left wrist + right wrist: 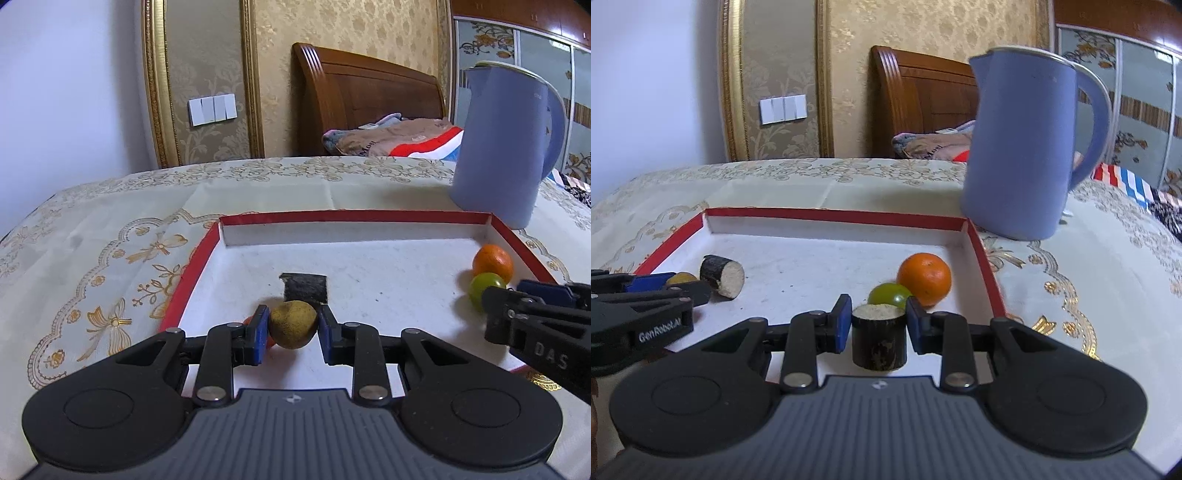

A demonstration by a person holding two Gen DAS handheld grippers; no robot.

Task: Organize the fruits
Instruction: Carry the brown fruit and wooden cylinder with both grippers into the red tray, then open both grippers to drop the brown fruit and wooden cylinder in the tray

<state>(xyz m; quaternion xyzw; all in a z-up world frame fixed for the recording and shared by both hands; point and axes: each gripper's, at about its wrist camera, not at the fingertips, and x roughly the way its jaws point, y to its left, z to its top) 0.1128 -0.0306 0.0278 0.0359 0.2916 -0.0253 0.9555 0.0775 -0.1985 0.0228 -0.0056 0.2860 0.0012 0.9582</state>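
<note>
Fingers (pixel 258 325) clamp brown fruit (pixel 293 324) between them.

"DAS" in pale raised letters on the right gripper (pixel 495 306) arm, seen from the left wrist view. "GenRobot.AI" in white on the left gripper (pixel 698 291) arm, right wrist view. Script on the folded blanket (pixel 373 142) is too blurred to read.

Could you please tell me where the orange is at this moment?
The orange sits inside the red-rimmed tray near its far right corner, touching the green fruit just in front of it, with the blue jug standing beyond the tray's corner.
</note>
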